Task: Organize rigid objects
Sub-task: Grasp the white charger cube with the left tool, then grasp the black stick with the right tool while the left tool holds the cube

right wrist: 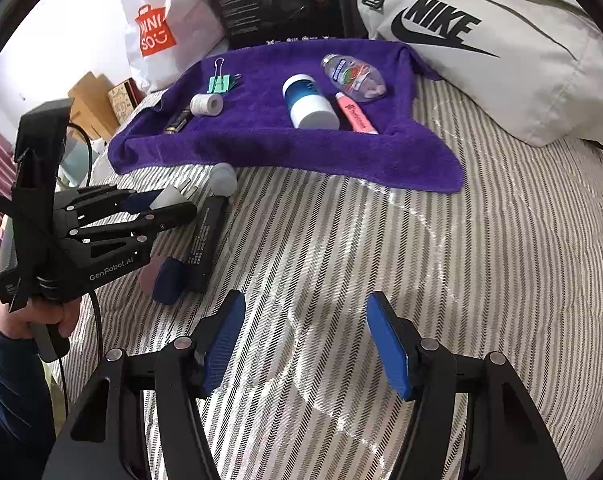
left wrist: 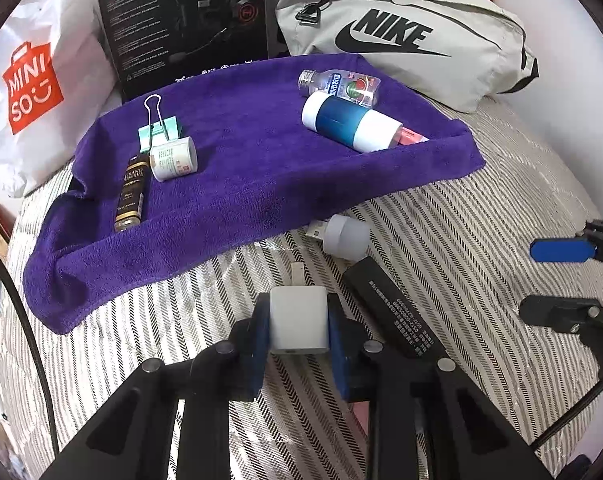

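Plainly, the left tool (left wrist: 299, 322) is clenched on a small white plastic charger block (left wrist: 299, 320), its blue ribbed pads pressed flat against the block's two smooth sides. The block is boxy with rounded corners; its long axis runs away from the camera, metal plug prongs pointing far toward the towel, a port slot facing near. It sits low over the striped woven bedspread (left wrist: 461, 240), near the middle of the bed.

Just right of it lies a long matte black rectangular bar with white print (left wrist: 393, 312), angled from far-left to near-right. Beyond that rests a frosted white rounded USB lamp (left wrist: 343, 236), its metal plug toward the left, touching the near edge of the plush purple towel (left wrist: 241, 168).

On the towel's left part lie a mint green binder clip with wire handles (left wrist: 157, 126), a white cylindrical jar (left wrist: 173, 158) and a dark slim bottle with gold lettering (left wrist: 132, 192). On its right part lie a blue and white cylinder (left wrist: 351, 122), a clear plastic bottle (left wrist: 339, 86) and a pink highlighter pen (right wrist: 355, 112). The towel's middle is bare plush.

The right tool (right wrist: 305, 344) is released, pads spread wide over bare bedspread, with open room to its right. A hand (right wrist: 29, 316) grips the left tool's handle.
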`<state>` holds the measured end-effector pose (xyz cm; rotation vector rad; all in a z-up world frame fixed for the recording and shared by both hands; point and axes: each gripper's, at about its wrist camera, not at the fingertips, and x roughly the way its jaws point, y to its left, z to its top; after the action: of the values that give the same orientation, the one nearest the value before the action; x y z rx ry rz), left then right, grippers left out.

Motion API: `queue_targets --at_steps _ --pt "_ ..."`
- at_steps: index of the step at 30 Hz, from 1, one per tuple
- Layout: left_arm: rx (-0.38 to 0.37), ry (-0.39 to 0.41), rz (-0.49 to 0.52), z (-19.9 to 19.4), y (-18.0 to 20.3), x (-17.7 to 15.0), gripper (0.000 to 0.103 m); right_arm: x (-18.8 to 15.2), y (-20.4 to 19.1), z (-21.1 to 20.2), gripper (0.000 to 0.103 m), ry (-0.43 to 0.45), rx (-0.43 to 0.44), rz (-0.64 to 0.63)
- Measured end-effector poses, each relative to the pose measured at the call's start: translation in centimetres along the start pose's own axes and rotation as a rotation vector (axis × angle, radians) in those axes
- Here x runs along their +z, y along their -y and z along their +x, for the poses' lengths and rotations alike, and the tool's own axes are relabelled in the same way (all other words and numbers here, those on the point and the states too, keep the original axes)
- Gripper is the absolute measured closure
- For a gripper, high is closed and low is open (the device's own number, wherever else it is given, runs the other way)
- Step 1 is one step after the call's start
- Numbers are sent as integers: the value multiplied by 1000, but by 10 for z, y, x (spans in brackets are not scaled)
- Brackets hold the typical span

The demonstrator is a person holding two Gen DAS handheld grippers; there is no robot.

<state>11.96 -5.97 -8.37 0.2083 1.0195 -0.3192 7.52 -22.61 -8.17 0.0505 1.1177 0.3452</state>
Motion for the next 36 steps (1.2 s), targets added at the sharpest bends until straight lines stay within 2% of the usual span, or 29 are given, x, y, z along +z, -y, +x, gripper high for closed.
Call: queue_targets --at_steps 9,14,19,21,25,27,29,31,33,36 --pt "27 5 -95 -9 -40 -11 78 9 -12 10 40 0 21 -14" --pt "43 10 -152 -13 -65 -18 78 25 -34 22 40 12 85 -34" --pt "39 11 -190 -13 -79 -24 78 39 -54 44 41 -16 72 -82" --pt "27 15 -199 -15 -82 -27 78 42 -59 52 45 -28 64 -92" --pt "19 17 -211 -15 -84 -28 78 43 -68 58 46 -8 10 -141" --pt "23 17 -209 -15 -83 -29 78 41 -76 60 53 5 -43 -187" --pt "21 18 -210 -15 -84 -29 78 36 -85 62 55 23 -81 -249" --pt "18 18 -213 -15 -84 -29 78 32 -88 61 65 41 -75 -284" --pt "19 16 -211 -15 -84 -29 78 32 -84 59 81 43 -64 -276" --pt "23 16 -208 -15 -84 -29 78 29 -69 55 81 36 -63 -240"
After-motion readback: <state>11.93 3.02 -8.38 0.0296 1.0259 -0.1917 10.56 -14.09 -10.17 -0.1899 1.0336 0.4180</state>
